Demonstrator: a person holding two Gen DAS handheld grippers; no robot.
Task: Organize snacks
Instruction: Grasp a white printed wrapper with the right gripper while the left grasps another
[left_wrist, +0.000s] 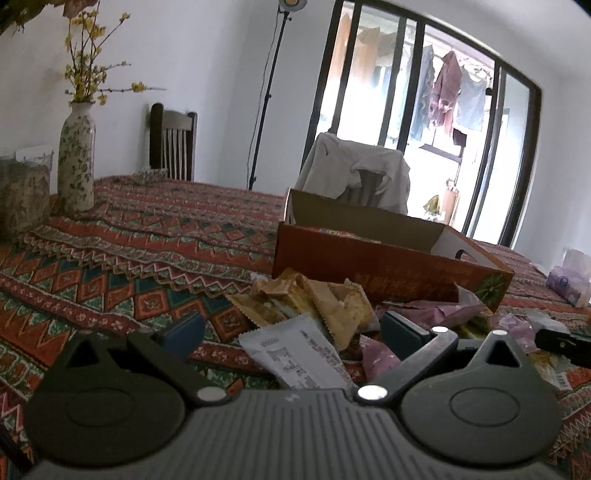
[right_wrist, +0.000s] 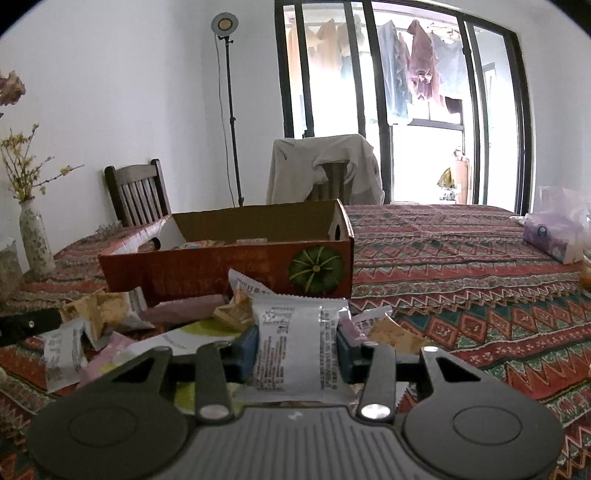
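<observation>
A pile of snack packets (left_wrist: 317, 310) lies on the patterned tablecloth in front of an open orange cardboard box (left_wrist: 391, 258). My left gripper (left_wrist: 291, 332) is open, its jaws wide on either side of a white packet (left_wrist: 295, 354) without gripping it. In the right wrist view my right gripper (right_wrist: 297, 347) is shut on a white printed snack packet (right_wrist: 291, 347), held just above the pile (right_wrist: 177, 317). The box (right_wrist: 229, 266) stands behind the pile, with a few packets inside. The left gripper's finger (right_wrist: 26, 325) shows at the left edge.
A floral vase (left_wrist: 75, 162) with yellow twigs and a jar (left_wrist: 22, 195) stand at the table's left. A purple tissue pack (right_wrist: 550, 236) lies at the right. Chairs (right_wrist: 136, 195), one draped with a white garment (right_wrist: 325, 170), stand behind the table.
</observation>
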